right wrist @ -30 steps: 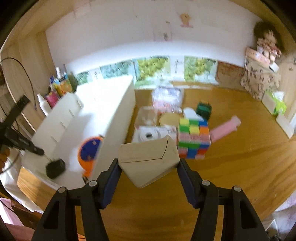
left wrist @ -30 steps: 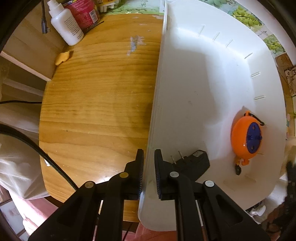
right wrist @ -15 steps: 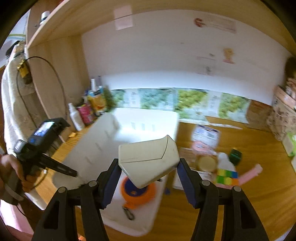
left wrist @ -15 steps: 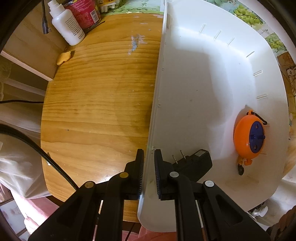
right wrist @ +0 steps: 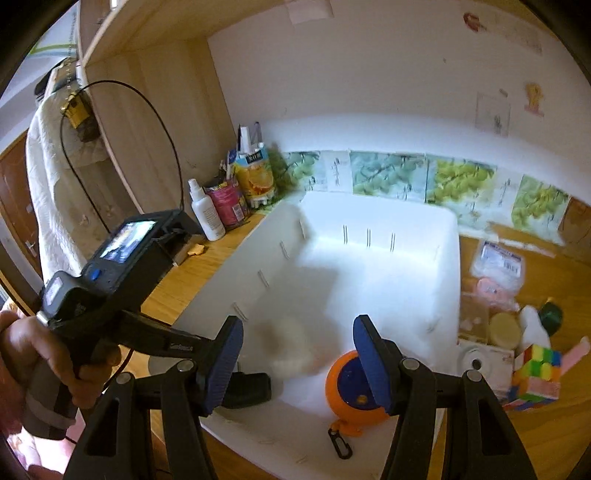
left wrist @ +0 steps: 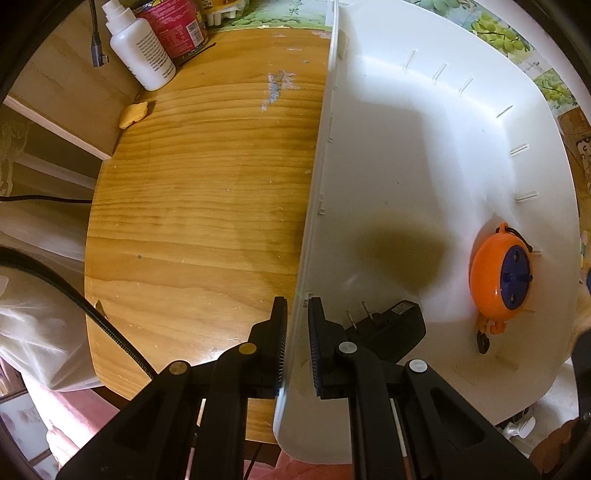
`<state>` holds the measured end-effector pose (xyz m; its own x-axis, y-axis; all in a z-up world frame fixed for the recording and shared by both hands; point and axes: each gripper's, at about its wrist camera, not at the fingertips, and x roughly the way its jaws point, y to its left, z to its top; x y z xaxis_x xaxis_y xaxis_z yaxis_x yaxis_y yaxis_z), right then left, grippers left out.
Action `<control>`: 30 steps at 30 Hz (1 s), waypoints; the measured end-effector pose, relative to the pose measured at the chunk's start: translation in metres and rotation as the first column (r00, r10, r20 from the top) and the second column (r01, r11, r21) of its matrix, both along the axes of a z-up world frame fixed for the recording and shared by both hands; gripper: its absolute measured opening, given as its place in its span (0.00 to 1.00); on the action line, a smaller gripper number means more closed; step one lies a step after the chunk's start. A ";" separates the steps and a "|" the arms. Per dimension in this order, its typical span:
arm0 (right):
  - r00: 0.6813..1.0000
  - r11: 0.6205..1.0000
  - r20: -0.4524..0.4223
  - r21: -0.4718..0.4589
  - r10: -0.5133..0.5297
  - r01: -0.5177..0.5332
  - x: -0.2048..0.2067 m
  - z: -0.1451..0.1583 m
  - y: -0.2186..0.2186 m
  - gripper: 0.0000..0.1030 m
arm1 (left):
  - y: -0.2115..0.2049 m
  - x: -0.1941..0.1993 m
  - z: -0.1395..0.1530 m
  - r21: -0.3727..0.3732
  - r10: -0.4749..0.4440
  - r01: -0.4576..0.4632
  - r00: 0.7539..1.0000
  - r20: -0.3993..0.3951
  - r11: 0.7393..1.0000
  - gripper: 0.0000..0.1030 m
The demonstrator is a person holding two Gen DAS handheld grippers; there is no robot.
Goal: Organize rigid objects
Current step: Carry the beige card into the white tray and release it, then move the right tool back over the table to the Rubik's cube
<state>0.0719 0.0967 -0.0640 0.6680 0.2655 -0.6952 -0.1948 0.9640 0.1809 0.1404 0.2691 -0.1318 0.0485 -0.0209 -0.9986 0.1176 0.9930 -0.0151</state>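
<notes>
A white bin stands on the wooden table. My left gripper is shut on the bin's near left wall, pointing straight down. In the bin lie an orange reel and a black plug adapter. My right gripper hangs open over the bin's near end with nothing between its blue pads. Below it a pale beige box shows only as a blur inside the bin; in the left wrist view it is a brownish smear.
A white spray bottle, a red can and a juice carton stand at the back left. Right of the bin lie a colour cube, packets and small jars. A hand holds the left gripper's handle.
The right gripper swung left to above the bin with the beige box in it; now the box is out of its jaws and blurred inside the bin. The left gripper stayed put.
</notes>
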 end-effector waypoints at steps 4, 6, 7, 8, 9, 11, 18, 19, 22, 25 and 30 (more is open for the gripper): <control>0.999 0.999 -0.037 0.026 -0.028 0.029 0.003 -0.006 -0.009 0.62 | -0.002 0.000 0.000 0.011 -0.006 0.006 1.000 0.000 1.000 0.12; 0.998 0.999 -0.038 0.027 -0.043 0.044 0.003 -0.006 -0.013 0.63 | -0.005 -0.001 0.000 0.021 -0.013 0.013 1.000 0.001 1.000 0.12; 0.998 0.998 -0.039 0.023 -0.055 0.056 0.003 -0.006 -0.017 0.63 | -0.006 0.000 0.000 0.025 -0.016 0.015 1.000 0.002 1.000 0.12; 0.997 0.998 -0.039 0.020 -0.063 0.064 0.002 -0.005 -0.020 0.63 | -0.006 0.000 0.000 0.027 -0.016 0.016 1.000 0.001 1.000 0.12; 0.997 0.997 -0.039 0.017 -0.072 0.073 0.002 -0.005 -0.022 0.63 | -0.005 0.000 0.000 0.027 -0.014 0.014 1.000 0.000 1.000 0.12; 0.995 0.995 -0.040 0.012 -0.095 0.095 0.001 -0.005 -0.030 0.63 | -0.005 0.001 0.000 0.023 -0.001 0.001 1.000 -0.004 1.000 0.12; 0.979 0.979 -0.023 -0.009 -0.202 0.202 -0.004 0.002 -0.068 0.70 | -0.003 0.002 0.000 0.025 0.030 -0.030 1.000 -0.008 0.999 0.13; 0.976 0.976 -0.020 -0.017 -0.218 0.217 -0.005 0.002 -0.075 0.71 | -0.003 0.002 0.000 0.024 0.033 -0.033 0.999 -0.010 0.999 0.13; 0.961 0.960 -0.011 -0.046 -0.276 0.275 -0.007 0.004 -0.097 0.72 | -0.001 0.000 0.001 0.021 0.050 -0.049 0.999 -0.012 0.999 0.13; 0.944 0.942 -0.006 -0.066 -0.331 0.330 -0.010 0.006 -0.120 0.75 | 0.002 0.000 0.001 0.021 0.070 -0.070 0.997 -0.012 0.997 0.14; 0.910 0.908 -0.023 -0.076 -0.414 0.411 -0.013 0.006 -0.156 0.78 | 0.004 -0.003 0.001 0.025 0.086 -0.086 0.996 -0.011 0.996 0.14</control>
<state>0.0592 -0.0596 -0.0581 0.6805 -0.0770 -0.7287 0.2286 0.9671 0.1113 0.1377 0.2728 -0.1311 0.0366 0.0069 -0.9993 0.0315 0.9995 0.0081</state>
